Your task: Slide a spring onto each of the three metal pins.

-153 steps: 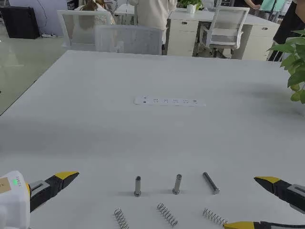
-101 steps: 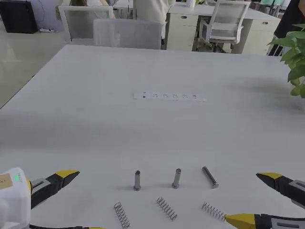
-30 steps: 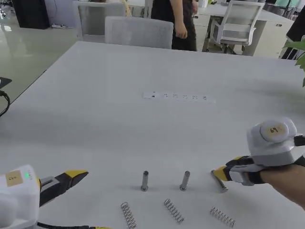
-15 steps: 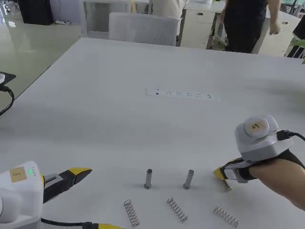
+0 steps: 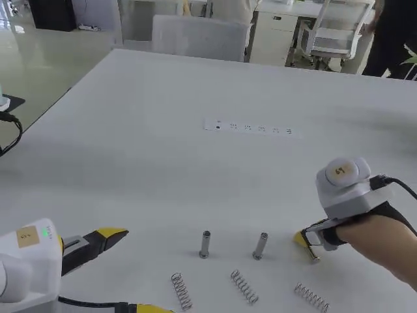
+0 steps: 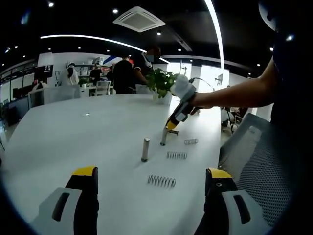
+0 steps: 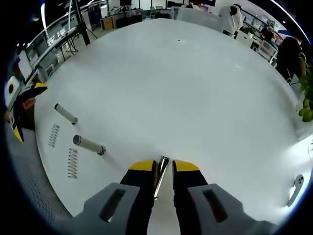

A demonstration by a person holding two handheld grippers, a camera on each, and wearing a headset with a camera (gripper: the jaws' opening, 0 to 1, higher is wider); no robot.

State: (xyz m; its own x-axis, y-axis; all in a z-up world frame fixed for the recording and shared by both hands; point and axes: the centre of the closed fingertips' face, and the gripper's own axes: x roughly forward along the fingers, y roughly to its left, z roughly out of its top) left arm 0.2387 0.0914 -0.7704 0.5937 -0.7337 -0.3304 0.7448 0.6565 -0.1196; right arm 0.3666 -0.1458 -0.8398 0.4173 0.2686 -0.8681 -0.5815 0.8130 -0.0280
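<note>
Your right gripper [image 5: 305, 239] is low at the right end of the pin row. Its jaws are drawn narrow with the right pin [image 5: 313, 255] between them. In the right gripper view the shaft runs down the gap and the head pokes out past the yellow tips; whether the pads press on it cannot be told. Your left gripper [image 5: 132, 269] hangs at the near left with jaws wide, well apart from the row, with a stretch of white top between it and the left pin [image 5: 205, 244]. That pin and the middle pin [image 5: 260, 246] stand upright, apart from each other. The left spring [image 5: 181, 291], middle spring [image 5: 244, 287] and right spring [image 5: 311, 297] lie flat in a row on your side of the pins, each near its own pin and touching none. Past the pins the table [image 5: 150, 150] runs broad and white to the power strip [image 5: 247, 128], which is well away. The far edge is backed by a chair [image 5: 199, 38], and the left edge drops to the floor. In the left gripper view the near edge passes close beside the springs, with a mesh seat [image 6: 254, 161] just past it.
</note>
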